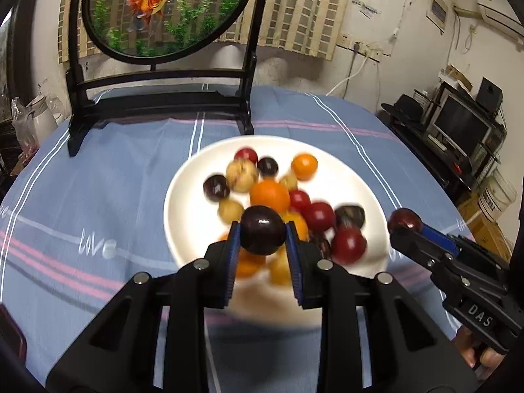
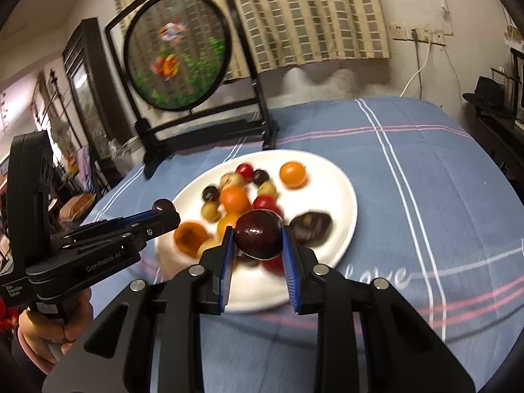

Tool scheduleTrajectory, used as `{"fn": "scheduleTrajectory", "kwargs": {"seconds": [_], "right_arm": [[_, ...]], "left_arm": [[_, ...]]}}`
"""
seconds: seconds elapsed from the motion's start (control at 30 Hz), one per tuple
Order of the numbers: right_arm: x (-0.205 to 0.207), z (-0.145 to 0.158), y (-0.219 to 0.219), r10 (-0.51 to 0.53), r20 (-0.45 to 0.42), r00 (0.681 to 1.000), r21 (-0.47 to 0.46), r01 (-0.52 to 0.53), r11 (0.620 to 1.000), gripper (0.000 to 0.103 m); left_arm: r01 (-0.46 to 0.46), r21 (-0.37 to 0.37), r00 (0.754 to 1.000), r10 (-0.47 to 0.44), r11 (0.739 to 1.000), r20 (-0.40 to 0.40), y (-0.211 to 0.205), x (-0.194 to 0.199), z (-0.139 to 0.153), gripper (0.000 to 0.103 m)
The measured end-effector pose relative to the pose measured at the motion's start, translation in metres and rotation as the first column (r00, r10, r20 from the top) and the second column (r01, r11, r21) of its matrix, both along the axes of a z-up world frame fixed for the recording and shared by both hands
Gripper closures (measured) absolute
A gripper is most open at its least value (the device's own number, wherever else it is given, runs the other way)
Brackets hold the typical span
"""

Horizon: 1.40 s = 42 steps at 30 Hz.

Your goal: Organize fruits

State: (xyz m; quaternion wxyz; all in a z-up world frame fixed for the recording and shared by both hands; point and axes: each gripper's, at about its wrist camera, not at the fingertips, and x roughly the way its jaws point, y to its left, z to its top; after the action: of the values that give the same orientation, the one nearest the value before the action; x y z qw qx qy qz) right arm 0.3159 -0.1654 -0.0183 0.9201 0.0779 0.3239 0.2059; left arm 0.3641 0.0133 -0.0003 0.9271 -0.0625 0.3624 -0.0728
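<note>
A white plate [image 1: 196,177] on the blue striped cloth holds several small fruits: oranges [image 1: 270,195], red ones [image 1: 317,216], dark purple ones [image 1: 216,187] and yellowish ones [image 1: 241,172]. My left gripper [image 1: 262,234] is shut on a dark purple plum [image 1: 262,229] above the plate's near side. My right gripper [image 2: 257,237] is shut on a dark red plum [image 2: 258,234] above the plate [image 2: 337,190]. Each gripper shows in the other's view, the right one [image 1: 406,226] at the plate's right, the left one [image 2: 163,211] at its left.
A black stand with a round goldfish panel [image 1: 163,9] stands on the cloth behind the plate. A white kettle [image 1: 39,118] is at the far left. A dark shelf with a monitor [image 1: 465,124] stands off the table's right edge.
</note>
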Motion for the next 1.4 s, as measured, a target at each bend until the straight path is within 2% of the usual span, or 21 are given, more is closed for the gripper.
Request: {"fn": "scheduleTrajectory", "kwargs": {"seconds": [0.13,0.17,0.2,0.23,0.3,0.37,0.47,0.53,0.63,0.7,0.83,0.97,1.03,1.3,1.4], "right_arm": [[0.020,0.000,-0.002,-0.015,0.000,1.000,0.013,0.015,1.000,0.075],[0.027,0.000,-0.002,-0.016,-0.002,1.000,0.015,0.016,1.000,0.075],[0.030,0.001,-0.001,-0.016,-0.003,1.000,0.014,0.016,1.000,0.075],[0.035,0.001,-0.001,-0.016,-0.004,1.000,0.013,0.016,1.000,0.075],[0.044,0.000,0.001,-0.013,-0.008,1.000,0.010,0.013,1.000,0.075],[0.055,-0.002,0.007,-0.006,-0.015,1.000,0.005,0.006,1.000,0.075],[0.072,-0.007,0.018,0.012,-0.032,0.999,-0.020,-0.012,1.000,0.074],[0.081,-0.012,0.023,0.012,-0.053,0.999,-0.034,-0.014,0.999,0.073],[0.085,-0.021,0.027,0.013,-0.111,0.994,-0.052,-0.019,0.998,0.064],[0.078,-0.021,0.031,0.022,-0.114,0.993,-0.091,-0.033,0.995,0.043],[0.049,-0.006,0.033,0.017,-0.057,0.998,-0.153,-0.025,0.988,0.043],[0.012,0.004,0.024,0.013,-0.044,0.999,-0.155,-0.019,0.988,0.036],[-0.008,0.005,0.019,0.017,-0.036,0.999,-0.163,-0.023,0.986,0.036],[-0.077,-0.025,-0.011,0.029,-0.054,0.998,-0.273,-0.042,0.961,0.036],[-0.097,-0.025,-0.018,0.055,-0.031,0.998,-0.279,-0.061,0.958,0.036]], "left_arm": [[-0.029,0.015,0.999,0.029,0.999,-0.024,0.002,0.036,-0.004,0.074],[-0.048,0.016,0.998,0.049,0.999,-0.041,0.003,0.042,-0.006,0.061],[-0.071,0.009,0.996,0.071,0.997,-0.057,0.007,0.046,-0.007,0.032],[-0.104,-0.012,0.993,0.103,0.995,-0.048,0.012,0.044,-0.005,0.023],[-0.137,-0.011,0.990,0.137,0.991,-0.016,0.020,0.037,0.002,0.020],[-0.157,0.016,0.987,0.157,0.987,-0.022,0.026,0.030,0.011,0.016],[-0.189,-0.012,0.982,0.188,0.982,-0.020,0.035,0.015,0.018,0.008],[-0.198,-0.007,0.980,0.198,0.980,-0.017,0.037,0.005,0.020,0.008],[-0.192,0.035,0.981,0.192,0.981,0.005,0.035,-0.011,0.022,0.005],[-0.193,0.056,0.981,0.192,0.980,0.021,0.033,-0.021,0.021,0.004],[-0.207,0.078,0.978,0.204,0.975,0.037,0.034,-0.040,0.012,0.004],[-0.210,0.093,0.977,0.206,0.973,0.046,0.035,-0.060,0.006,0.004],[-0.207,0.100,0.978,0.203,0.973,0.055,0.036,-0.073,0.003,0.004],[-0.185,0.112,0.982,0.180,0.976,0.049,0.030,-0.117,-0.010,0.004],[-0.165,0.127,0.985,0.158,0.978,0.064,0.024,-0.129,-0.011,0.003]]}}
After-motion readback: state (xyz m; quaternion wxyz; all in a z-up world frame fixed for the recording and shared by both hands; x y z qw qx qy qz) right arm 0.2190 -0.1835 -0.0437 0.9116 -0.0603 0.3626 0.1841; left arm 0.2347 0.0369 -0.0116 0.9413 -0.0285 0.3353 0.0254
